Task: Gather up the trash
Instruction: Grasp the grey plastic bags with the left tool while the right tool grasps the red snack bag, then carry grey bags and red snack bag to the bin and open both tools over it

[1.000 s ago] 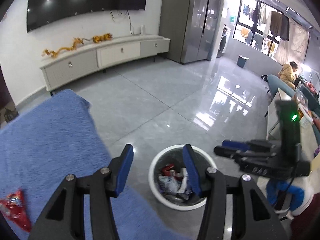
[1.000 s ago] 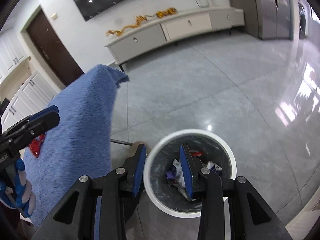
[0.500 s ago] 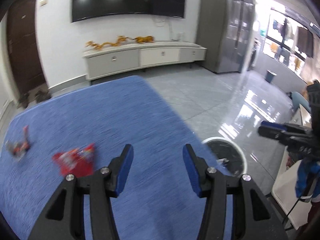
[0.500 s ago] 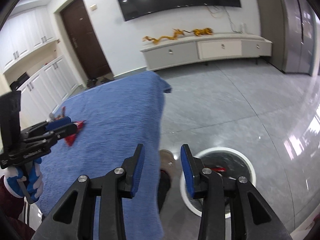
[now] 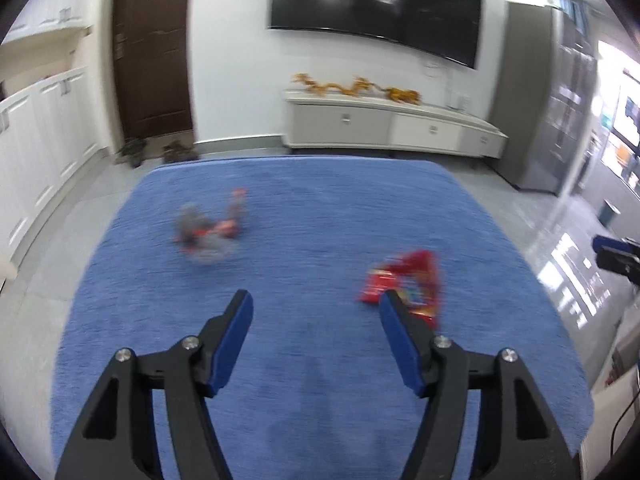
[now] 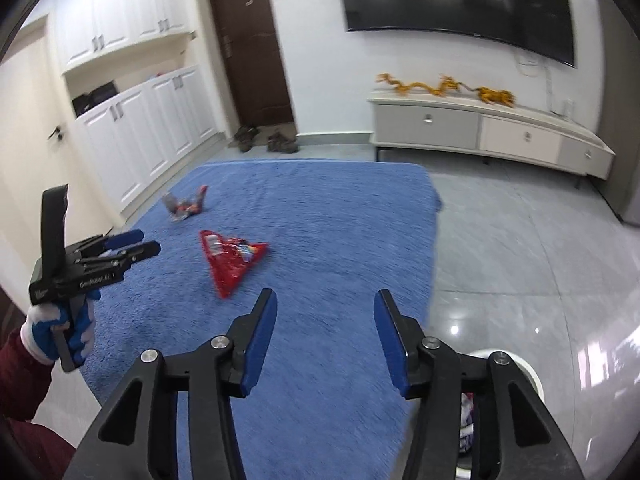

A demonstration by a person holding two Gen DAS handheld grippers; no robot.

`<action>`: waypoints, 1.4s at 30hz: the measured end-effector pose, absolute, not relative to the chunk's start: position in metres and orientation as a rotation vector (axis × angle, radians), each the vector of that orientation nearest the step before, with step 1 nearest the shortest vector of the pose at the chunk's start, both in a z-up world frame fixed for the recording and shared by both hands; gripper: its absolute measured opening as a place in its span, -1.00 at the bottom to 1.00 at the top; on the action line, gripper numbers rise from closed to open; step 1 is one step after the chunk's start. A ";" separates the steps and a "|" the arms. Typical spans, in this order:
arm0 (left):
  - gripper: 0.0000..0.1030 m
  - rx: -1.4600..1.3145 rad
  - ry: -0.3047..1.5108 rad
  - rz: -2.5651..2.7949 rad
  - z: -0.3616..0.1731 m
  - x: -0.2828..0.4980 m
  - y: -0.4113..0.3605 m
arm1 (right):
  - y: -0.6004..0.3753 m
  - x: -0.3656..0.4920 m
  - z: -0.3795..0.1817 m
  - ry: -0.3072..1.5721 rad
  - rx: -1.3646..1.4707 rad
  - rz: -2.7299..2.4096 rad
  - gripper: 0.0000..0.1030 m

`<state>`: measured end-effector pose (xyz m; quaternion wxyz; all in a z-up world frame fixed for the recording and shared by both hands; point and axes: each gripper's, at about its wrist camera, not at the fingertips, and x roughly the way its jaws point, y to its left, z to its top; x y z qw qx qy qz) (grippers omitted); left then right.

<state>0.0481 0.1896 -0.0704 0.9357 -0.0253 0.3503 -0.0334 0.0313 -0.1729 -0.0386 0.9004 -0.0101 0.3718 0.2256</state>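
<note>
A red snack wrapper (image 5: 404, 280) (image 6: 232, 258) lies flat on the blue cloth-covered table (image 5: 312, 360) (image 6: 340, 220). Farther back sits a crumpled grey and red wrapper (image 5: 208, 232) (image 6: 186, 206). My left gripper (image 5: 314, 306) hovers over the near part of the table, its jaws opening and empty; the red wrapper lies just beyond its right fingertip. My right gripper (image 6: 324, 304) hangs over the table's right edge, jaws opening, nothing between them. In the right wrist view the left gripper (image 6: 142, 242) shows from the side, held by a gloved hand. The white trash bin (image 6: 528, 372) peeks out behind my right finger.
A white TV cabinet (image 5: 392, 124) (image 6: 488, 128) with gold dragon ornaments stands against the far wall under a black TV (image 5: 376, 0). A brown door (image 5: 152, 48), shoes (image 6: 264, 140) and white cupboards (image 6: 132, 140) lie left. Glossy grey floor (image 6: 520, 260) spreads right of the table.
Both grippers have swung away from the trash bin toward the blue table and widened their jaws. The bin has left the left wrist view, and both wrappers have come into view.
</note>
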 end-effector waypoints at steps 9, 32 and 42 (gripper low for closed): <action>0.48 -0.041 0.712 0.038 -0.086 0.114 0.278 | -0.071 0.069 -0.062 0.813 -0.147 0.646 0.53; -0.69 -0.046 0.817 -0.049 -0.110 0.154 0.264 | -0.045 0.119 -0.107 0.928 -0.076 0.708 -0.82; -0.71 0.001 0.699 -0.109 -0.044 0.073 0.194 | -0.098 0.063 -0.045 0.777 -0.056 0.593 -0.83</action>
